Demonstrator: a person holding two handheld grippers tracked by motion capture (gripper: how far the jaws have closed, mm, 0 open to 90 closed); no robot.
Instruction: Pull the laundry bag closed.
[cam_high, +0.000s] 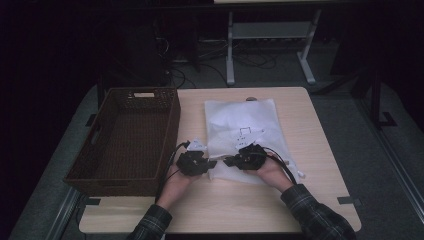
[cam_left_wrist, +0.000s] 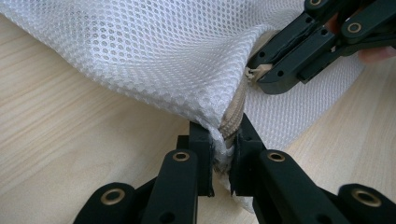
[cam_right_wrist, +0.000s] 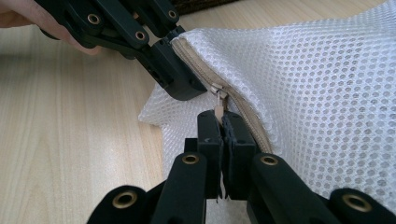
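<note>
White mesh bag (cam_high: 245, 135) lay on the wooden table (cam_high: 320, 150) beside the wicker basket (cam_high: 125, 140) while we clamped our left gripper (cam_left_wrist: 223, 140) on its zippered corner and our right gripper (cam_right_wrist: 220, 116) on the zipper pull (cam_right_wrist: 218, 108).

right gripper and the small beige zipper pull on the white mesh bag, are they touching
Touching. In the right gripper view the right gripper has its black jaws pinched shut on the beige zipper pull of the white mesh bag, no gap between.
</note>
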